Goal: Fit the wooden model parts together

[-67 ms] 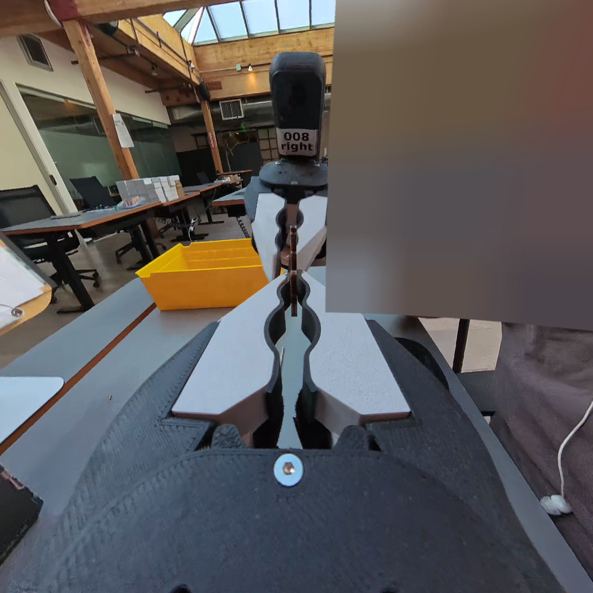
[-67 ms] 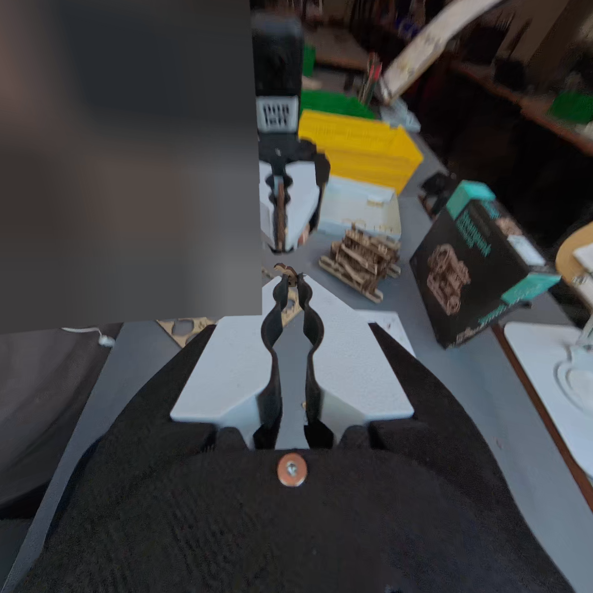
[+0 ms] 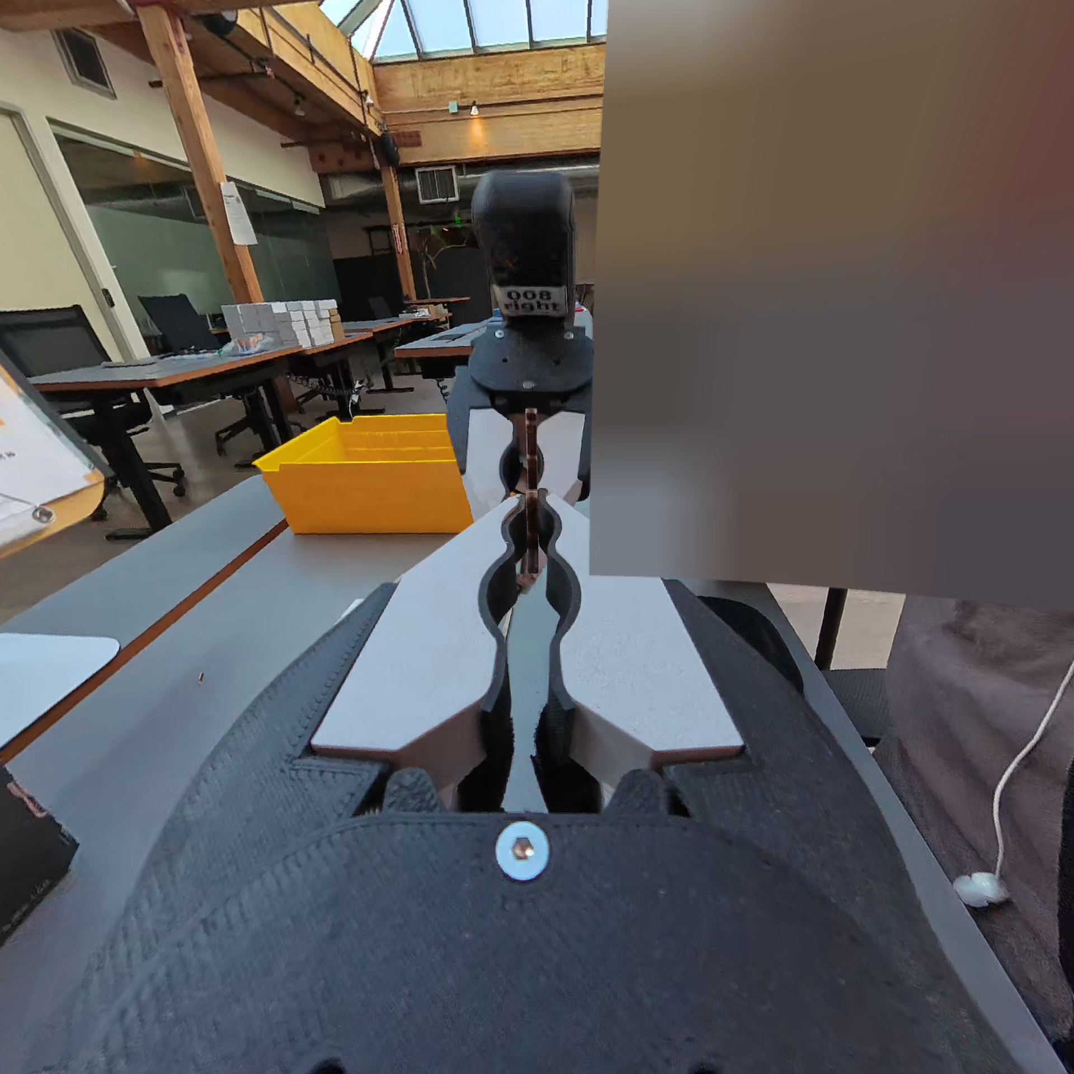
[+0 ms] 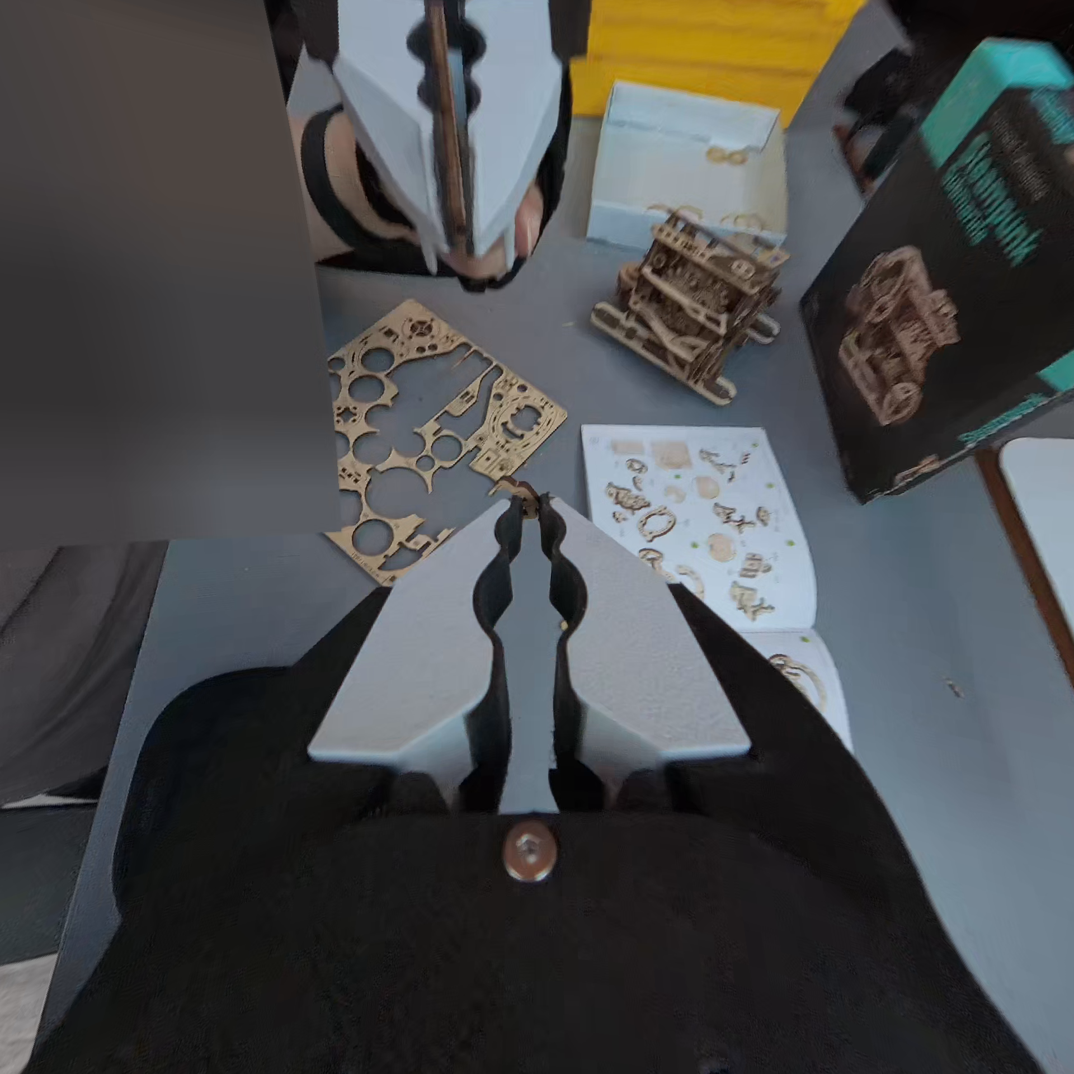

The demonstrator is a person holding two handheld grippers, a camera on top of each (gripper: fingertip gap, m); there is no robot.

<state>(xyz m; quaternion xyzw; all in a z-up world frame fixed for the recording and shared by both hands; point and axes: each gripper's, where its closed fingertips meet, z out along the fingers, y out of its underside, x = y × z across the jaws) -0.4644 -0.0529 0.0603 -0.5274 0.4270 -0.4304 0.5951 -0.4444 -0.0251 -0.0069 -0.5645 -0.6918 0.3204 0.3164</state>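
The left gripper [image 3: 530,523] is closed to a narrow gap on a thin flat wooden part [image 3: 530,537], seen edge-on and standing upright between its fingertips. In the right wrist view the same left gripper [image 4: 459,244] hangs near the top of the frame, its part [image 4: 447,133] running as a dark strip between the white fingers [image 4: 383,133].

The right gripper [image 4: 527,504] is pinched almost closed on a small wooden piece [image 4: 522,491] that pokes out past its tips; the piece is small and somewhat blurred, so its shape is hard to read. From the left wrist view, the right gripper [image 3: 530,459] faces the left one, and its piece seems to meet the left one's part edge to edge, though contact cannot be confirmed.

Below, on the grey desk [image 4: 906,668], lie a punched-out wooden parts sheet [image 4: 430,430], an open instruction booklet [image 4: 697,523] just beside it, a partly built wooden model [image 4: 686,314], a white box [image 4: 680,151], a black-and-teal kit box [image 4: 953,279] and a yellow bin [image 3: 366,471].
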